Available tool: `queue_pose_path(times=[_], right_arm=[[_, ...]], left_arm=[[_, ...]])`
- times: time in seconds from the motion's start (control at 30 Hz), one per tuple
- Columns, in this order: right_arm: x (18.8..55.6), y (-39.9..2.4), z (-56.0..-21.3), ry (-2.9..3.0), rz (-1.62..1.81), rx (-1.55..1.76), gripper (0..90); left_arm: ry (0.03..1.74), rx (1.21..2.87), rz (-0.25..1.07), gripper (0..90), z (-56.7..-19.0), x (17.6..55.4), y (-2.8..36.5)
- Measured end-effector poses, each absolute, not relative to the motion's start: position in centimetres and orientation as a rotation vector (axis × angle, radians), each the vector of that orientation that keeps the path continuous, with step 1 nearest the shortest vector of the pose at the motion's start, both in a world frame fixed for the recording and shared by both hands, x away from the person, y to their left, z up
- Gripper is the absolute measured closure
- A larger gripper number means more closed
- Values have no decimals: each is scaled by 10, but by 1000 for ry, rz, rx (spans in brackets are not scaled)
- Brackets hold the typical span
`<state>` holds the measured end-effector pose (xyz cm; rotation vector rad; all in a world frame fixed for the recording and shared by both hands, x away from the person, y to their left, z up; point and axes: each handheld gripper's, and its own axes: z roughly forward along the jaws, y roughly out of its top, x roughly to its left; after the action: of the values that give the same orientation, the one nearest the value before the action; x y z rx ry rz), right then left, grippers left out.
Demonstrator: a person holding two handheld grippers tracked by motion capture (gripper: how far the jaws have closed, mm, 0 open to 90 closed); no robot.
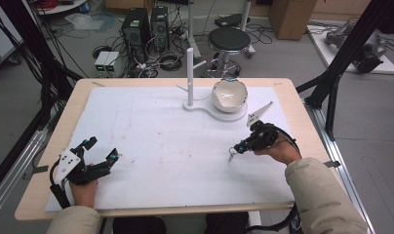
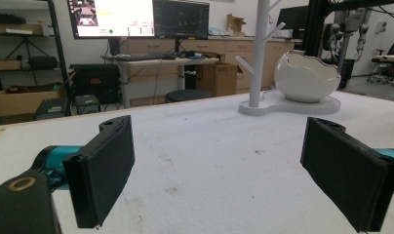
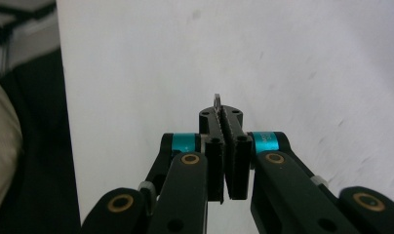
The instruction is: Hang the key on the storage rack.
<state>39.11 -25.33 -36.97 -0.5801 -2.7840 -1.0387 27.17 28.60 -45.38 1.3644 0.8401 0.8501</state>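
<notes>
My right gripper hovers low over the white mat, right of centre, shut on a small metal piece that hangs from its tip. In the right gripper view the jaws are pressed together and a small metal loop pokes out beyond them. My left gripper rests near the mat's front left, open wide with nothing between its pads. A white peg stand with a white egg-shaped bowl on its base stands at the back of the table; the stand and the bowl also appear ahead in the left gripper view.
A white mat covers the wooden table. A stool, computer towers and cables lie on the floor beyond the far edge. Black frame posts stand at the right.
</notes>
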Motion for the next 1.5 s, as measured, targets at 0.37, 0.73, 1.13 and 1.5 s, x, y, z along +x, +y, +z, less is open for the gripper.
queue_pose_path(times=[0.37,0.73,1.13,1.5], right_arm=[[420,-225,-310,-2683,-1470,-658,889],[456,-178,-277,-2608,-1671,-670,889],[489,-145,-277,-2596,-1705,-715,889],[510,-137,-299,-2560,-1695,-822,888]], left_arm=[[841,1365,850,129,-454,272,286],[842,1379,855,129,-454,272,286],[841,1379,854,129,-454,272,286],[842,1381,852,129,-453,272,286]])
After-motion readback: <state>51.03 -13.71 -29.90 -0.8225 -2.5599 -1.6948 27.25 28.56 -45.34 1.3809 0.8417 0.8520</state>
